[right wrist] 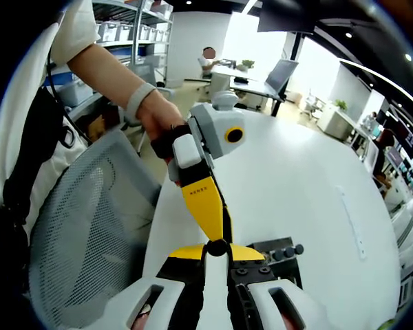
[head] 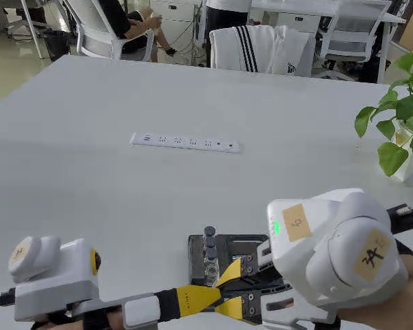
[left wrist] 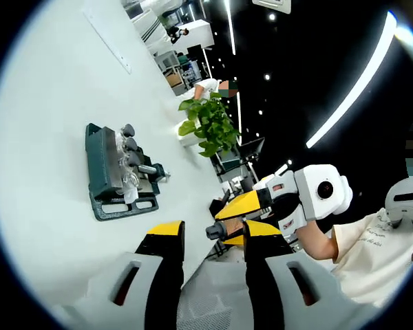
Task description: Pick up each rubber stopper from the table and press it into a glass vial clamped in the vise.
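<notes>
1. The right gripper (right wrist: 217,251) is squeezed tight on a small dark stopper (left wrist: 215,232).
2. The left gripper (left wrist: 212,239) has its jaws apart. The stopper sits in the gap between its yellow tips. I cannot tell if those tips touch it.
3. The two grippers point at each other. They meet just beside the vise (left wrist: 100,172), on the person's side of it.
4. The vise is dark green. It sits on the white table (head: 89,172).
5. Three vials (head: 210,260) stand in a row in the vise.
6. The other stoppers (left wrist: 127,130) are dark too, one on top of each vial.
7. A white power strip (head: 185,142) lies flat on the table, well past the vise.
8. A green plant (head: 399,117) stands to the right of the vise, well apart from it.
9. A grey mesh chair (right wrist: 89,227) is off the table, on the person's side of the vise.
</notes>
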